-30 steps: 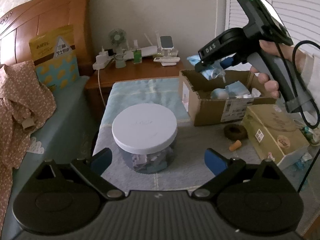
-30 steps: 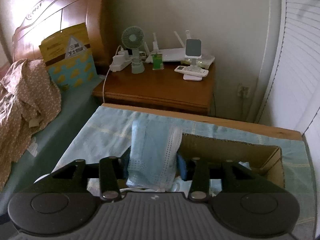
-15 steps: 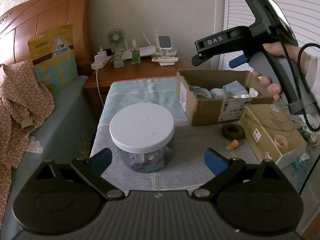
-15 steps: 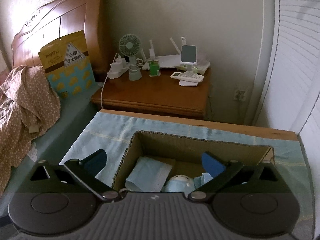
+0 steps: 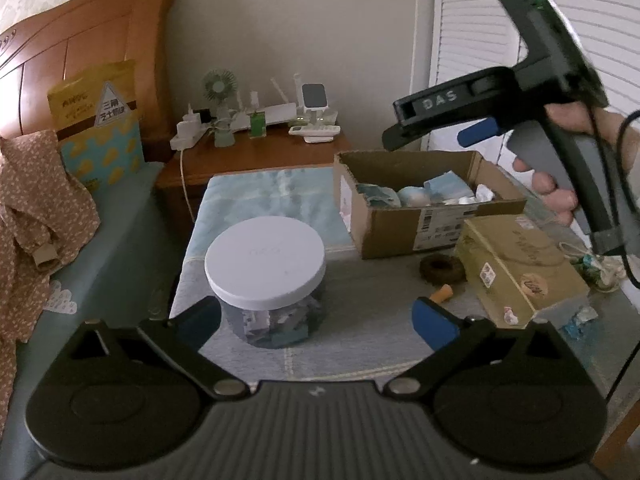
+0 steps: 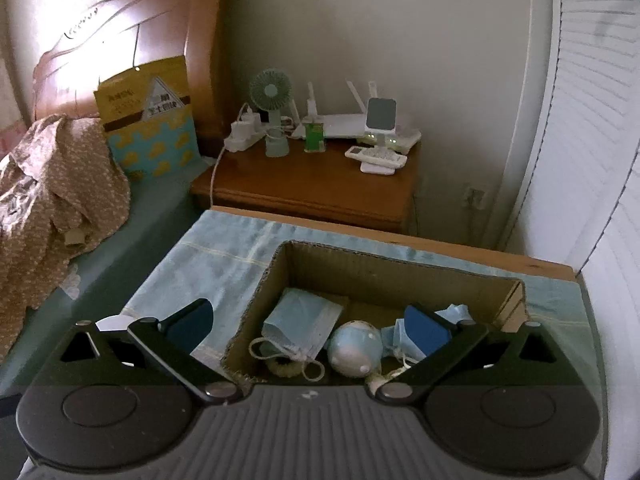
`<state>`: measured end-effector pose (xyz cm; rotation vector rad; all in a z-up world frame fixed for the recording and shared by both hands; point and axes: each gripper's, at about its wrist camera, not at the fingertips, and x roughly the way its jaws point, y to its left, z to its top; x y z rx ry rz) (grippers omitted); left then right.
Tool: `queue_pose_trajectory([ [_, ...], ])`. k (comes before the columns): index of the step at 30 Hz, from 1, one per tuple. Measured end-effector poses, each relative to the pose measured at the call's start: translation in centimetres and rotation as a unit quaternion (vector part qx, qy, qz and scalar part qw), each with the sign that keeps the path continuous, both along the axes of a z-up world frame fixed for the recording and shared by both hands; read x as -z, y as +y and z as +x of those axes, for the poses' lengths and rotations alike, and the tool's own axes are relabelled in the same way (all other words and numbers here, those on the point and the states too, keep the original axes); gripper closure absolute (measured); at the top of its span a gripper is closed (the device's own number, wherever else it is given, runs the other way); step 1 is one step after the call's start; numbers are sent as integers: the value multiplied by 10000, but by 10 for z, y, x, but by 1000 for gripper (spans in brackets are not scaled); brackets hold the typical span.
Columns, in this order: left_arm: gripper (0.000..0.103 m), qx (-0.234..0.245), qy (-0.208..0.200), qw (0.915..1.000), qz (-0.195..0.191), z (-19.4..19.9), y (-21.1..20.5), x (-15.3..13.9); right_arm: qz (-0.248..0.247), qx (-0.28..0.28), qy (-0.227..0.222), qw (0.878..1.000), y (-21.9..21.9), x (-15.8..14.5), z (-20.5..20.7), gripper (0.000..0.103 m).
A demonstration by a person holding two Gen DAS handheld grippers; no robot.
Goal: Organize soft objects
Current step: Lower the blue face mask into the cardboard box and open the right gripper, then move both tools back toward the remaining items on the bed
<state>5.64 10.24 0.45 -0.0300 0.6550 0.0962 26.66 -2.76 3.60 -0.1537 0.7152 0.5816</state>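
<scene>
From the left wrist view, the left gripper (image 5: 316,320) is seen with its jaws spread wide and nothing held; a clear jar (image 5: 266,276) with a smooth round white lid stands between them and just beyond, untouched, on the cloth-covered desk (image 5: 360,340). To the far right sits an open cardboard box (image 5: 424,204), in which pale blue soft items are heaped; nearer lie a dark fuzzy ring (image 5: 440,269) and a flat tan carton (image 5: 520,264). The right gripper (image 5: 432,136) is held by a hand (image 5: 560,184) above the cardboard box, its jaws apart and empty. From the right wrist view, the right gripper (image 6: 308,326) is seen wide open with nothing gripped; its jaws have just been opening. A pleated blue face mask (image 6: 300,324) with white ear loops lies inside the box (image 6: 400,272), below and between the jaws, free of both pads, beside a smooth rounded pale blue toy (image 6: 354,350) and further crumpled blue fabric (image 6: 452,312). A second earlier that mask was pinched upright between the jaws; it has since been released and now rests on the box floor, and the gripper has been drawn slightly back. The left gripper is seen much as before.
</scene>
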Motion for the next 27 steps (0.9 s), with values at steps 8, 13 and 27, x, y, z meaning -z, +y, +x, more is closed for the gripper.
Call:
queue_pose_trajectory([
  [8,1,125,-117,9998,-65,-4,-4,-1,194,-8,-242,9995,-31,-17,-42,0],
  [13,1,257,-171,9995,-121,-6,-7,0,188,165,-491,9985,-62,-22,-77,0],
  [27,1,546,-63,9985,69,0,-27,17,-7,1435,-310,9892,-171,28,-153,0],
])
